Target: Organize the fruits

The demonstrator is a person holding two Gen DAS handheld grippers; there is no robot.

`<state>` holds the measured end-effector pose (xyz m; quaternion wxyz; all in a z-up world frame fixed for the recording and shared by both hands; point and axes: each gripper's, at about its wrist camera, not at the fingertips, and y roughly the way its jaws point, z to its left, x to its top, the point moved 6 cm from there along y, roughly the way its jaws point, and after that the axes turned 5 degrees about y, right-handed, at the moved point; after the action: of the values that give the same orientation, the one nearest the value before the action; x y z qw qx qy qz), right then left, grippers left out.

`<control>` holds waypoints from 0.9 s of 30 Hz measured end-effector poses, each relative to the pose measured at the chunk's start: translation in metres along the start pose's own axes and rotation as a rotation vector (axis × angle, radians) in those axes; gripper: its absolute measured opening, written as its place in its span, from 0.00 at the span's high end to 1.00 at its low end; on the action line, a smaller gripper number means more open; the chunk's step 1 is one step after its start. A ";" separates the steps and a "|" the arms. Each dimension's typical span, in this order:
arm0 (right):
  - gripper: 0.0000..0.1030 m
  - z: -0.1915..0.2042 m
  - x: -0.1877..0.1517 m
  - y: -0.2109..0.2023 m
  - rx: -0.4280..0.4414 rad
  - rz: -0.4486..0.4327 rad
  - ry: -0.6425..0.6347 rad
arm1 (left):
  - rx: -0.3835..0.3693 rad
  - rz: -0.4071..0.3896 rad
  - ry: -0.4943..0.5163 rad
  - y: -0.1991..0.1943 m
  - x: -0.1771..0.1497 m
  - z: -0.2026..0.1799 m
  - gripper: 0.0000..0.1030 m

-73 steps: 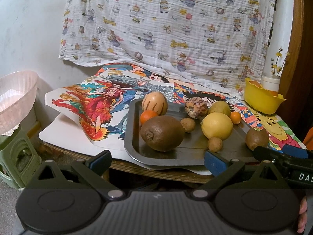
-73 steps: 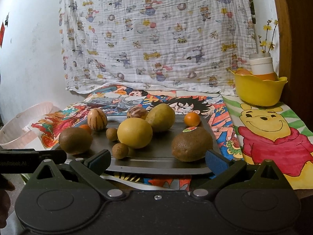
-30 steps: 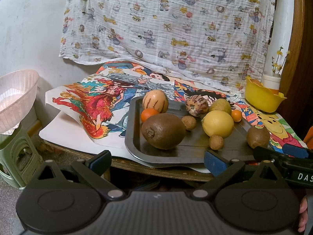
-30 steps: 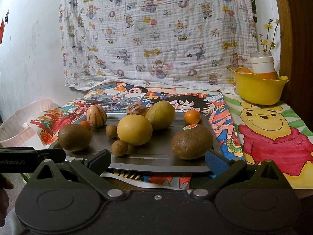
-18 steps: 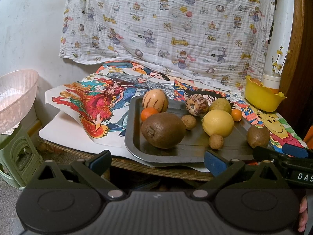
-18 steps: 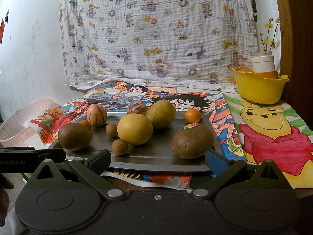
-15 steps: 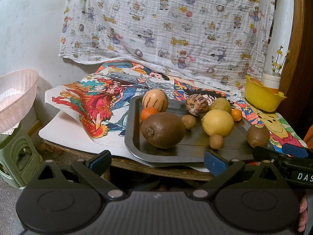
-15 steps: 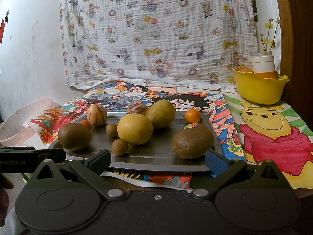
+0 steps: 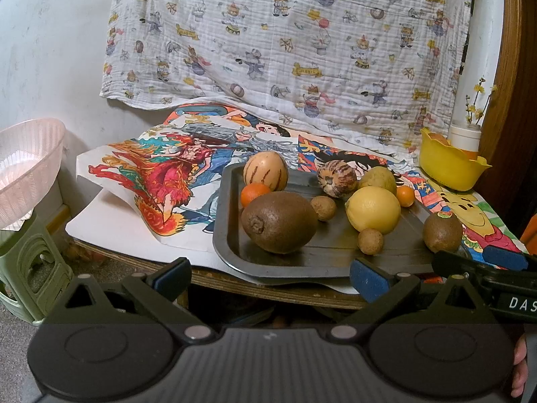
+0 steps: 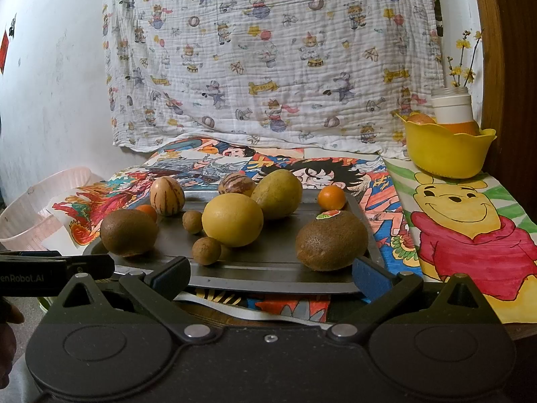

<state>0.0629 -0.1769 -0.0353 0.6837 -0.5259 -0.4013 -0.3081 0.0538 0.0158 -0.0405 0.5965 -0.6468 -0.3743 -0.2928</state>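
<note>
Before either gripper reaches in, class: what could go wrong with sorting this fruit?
1. The tray juts past the table edge; pressing near that side might tip it.
2. The lemon touches a small brown fruit and sits against the pear; lifting it may set them rolling.
3. Both open grippers face one tray and could collide.

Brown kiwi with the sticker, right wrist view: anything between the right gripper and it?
Nothing visible. The stickered brown kiwi lies at the dark metal tray's near edge, just ahead of the open right gripper; only the low tray rim lies between.
</note>
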 end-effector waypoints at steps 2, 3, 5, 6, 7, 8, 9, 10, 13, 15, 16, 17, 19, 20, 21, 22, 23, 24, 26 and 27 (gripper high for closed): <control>0.01 0.000 0.000 0.000 0.000 0.000 0.000 | 0.000 -0.001 -0.001 0.000 0.000 0.000 0.01; 0.01 0.000 0.000 0.000 0.000 0.001 0.000 | 0.000 -0.001 -0.002 0.000 0.000 0.000 0.01; 0.01 0.000 0.000 0.000 0.000 0.001 0.000 | -0.001 -0.002 -0.005 0.000 -0.001 0.000 0.01; 0.01 0.000 0.000 0.000 0.000 0.001 -0.001 | -0.001 -0.002 -0.007 0.001 -0.002 0.000 0.01; 0.01 0.000 0.000 0.000 0.000 0.000 0.000 | -0.001 -0.002 -0.009 0.001 -0.003 -0.001 0.01; 0.01 0.000 0.000 0.000 0.000 0.000 0.000 | 0.000 -0.002 -0.011 0.001 -0.004 -0.001 0.01; 0.01 0.000 0.000 0.000 0.000 0.000 0.000 | 0.001 -0.001 -0.013 0.002 -0.004 -0.001 0.01; 0.01 0.000 0.000 0.000 0.000 0.000 0.000 | 0.002 0.002 -0.014 0.002 -0.004 -0.001 0.01; 0.01 0.000 0.000 0.000 0.000 0.001 0.000 | 0.007 0.016 -0.008 0.002 -0.003 -0.001 0.01; 0.01 0.000 0.000 0.000 0.000 0.001 0.000 | 0.021 0.026 0.009 0.002 -0.003 -0.002 0.01; 0.01 0.000 0.001 0.000 0.000 0.001 -0.001 | 0.029 0.034 0.022 0.002 -0.003 -0.003 0.01; 0.01 0.000 0.001 0.000 0.000 0.001 -0.001 | 0.031 0.037 0.028 0.003 -0.003 -0.004 0.01; 0.01 0.000 0.001 0.000 0.000 0.001 0.000 | 0.022 0.038 0.028 0.003 -0.003 -0.006 0.01; 0.01 0.000 0.001 0.000 0.000 0.001 0.000 | 0.011 0.041 0.021 0.003 -0.004 -0.007 0.01; 0.01 0.000 0.001 0.000 0.000 0.002 0.000 | -0.003 0.046 0.012 0.003 -0.004 -0.007 0.01; 0.01 0.000 0.002 -0.001 -0.001 0.001 0.000 | -0.016 0.050 0.002 0.004 -0.004 -0.006 0.01; 0.01 0.000 0.002 -0.001 -0.001 0.000 0.001 | -0.027 0.052 -0.007 0.004 -0.004 -0.006 0.01; 0.01 0.001 0.000 0.000 -0.001 -0.001 0.002 | -0.035 0.053 -0.013 0.003 -0.005 -0.006 0.01; 0.01 0.002 -0.002 0.000 -0.001 -0.004 0.001 | -0.031 0.051 -0.015 0.003 -0.004 -0.006 0.01; 0.01 0.003 -0.003 0.000 -0.001 -0.005 0.000 | -0.027 0.050 -0.013 0.003 -0.004 -0.006 0.01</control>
<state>0.0610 -0.1742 -0.0378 0.6828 -0.5251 -0.4024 -0.3101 0.0548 0.0097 -0.0447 0.5924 -0.6657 -0.3582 -0.2786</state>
